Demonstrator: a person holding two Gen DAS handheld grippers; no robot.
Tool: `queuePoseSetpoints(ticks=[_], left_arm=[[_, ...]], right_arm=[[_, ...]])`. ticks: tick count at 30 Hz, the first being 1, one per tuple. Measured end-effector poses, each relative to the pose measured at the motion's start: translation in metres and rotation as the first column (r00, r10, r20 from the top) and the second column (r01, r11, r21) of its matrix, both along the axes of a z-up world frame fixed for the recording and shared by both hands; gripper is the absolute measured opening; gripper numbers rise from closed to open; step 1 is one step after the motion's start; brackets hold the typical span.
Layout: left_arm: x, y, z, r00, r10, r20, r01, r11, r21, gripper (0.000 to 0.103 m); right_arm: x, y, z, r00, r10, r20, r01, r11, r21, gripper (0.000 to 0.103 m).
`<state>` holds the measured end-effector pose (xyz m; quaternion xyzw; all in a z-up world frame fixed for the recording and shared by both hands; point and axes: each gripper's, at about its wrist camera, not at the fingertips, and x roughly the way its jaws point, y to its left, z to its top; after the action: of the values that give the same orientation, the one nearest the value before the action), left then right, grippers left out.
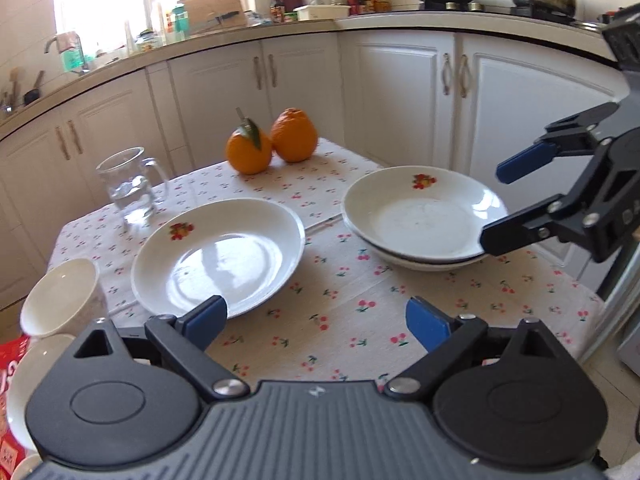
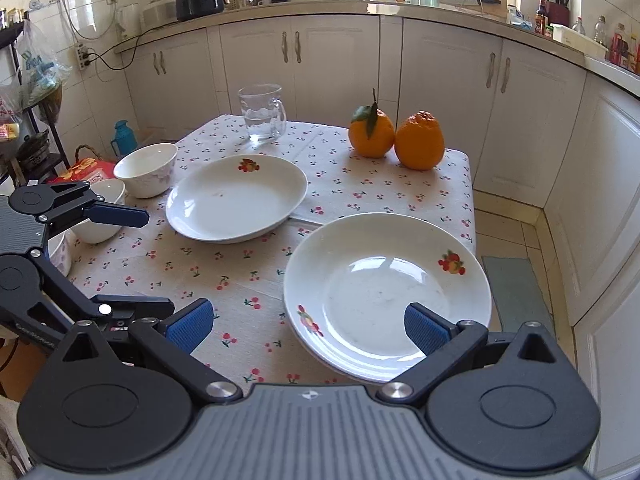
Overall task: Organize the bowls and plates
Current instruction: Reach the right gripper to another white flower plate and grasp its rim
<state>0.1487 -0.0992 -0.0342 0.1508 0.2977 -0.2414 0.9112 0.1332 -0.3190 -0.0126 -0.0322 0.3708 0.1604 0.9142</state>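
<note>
1. Stacked plates (image 2: 386,296): two white, glossy, shallow round plates, one nested on the other, fruit motif printed on each rim. Located at near right of the table (image 2: 240,276), by its right edge.
2. Single plate (image 2: 236,198): same white glazed pattern, one fruit motif on far rim. Located left of centre, apart from the stack.
3. Bowls (image 2: 146,170): white, smooth, deep and round. Grouped along the left table edge, just beside the single plate; one upright, another (image 2: 98,216) partly hidden behind the left gripper.
4. Tablecloth (image 1: 340,320): pale woven fabric, small red cherry print, creased at mid-table.
5. Glass mug (image 2: 262,114): clear, handled, a little water inside. Far left of table.
6. Oranges (image 2: 396,138): two, dimpled skin, touching each other; left one with stem and leaf. Far right of table.
7. Right gripper (image 2: 308,326): black linkage, blue ribbed pads. Jaws spread wide, holding nothing. Right pad seen over the near rim of the stack; contact cannot be told. Left pad over bare cloth.
8. Left gripper (image 1: 316,322): jaws spread wide, holding nothing. Left pad seen over the near rim of the single plate; contact cannot be told. Right pad over bare cloth.
</note>
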Motion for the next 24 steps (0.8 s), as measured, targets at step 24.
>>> queuePoseSetpoints(ticks=[24], left_arm=[[0.066, 0.022, -0.059, 0.955, 0.26, -0.139, -0.269, 0.962, -0.046, 0.103]], right_arm=[[0.122, 0.048, -0.009, 0.961, 0.248, -0.123, -0.251, 0.968, -0.012, 0.103]])
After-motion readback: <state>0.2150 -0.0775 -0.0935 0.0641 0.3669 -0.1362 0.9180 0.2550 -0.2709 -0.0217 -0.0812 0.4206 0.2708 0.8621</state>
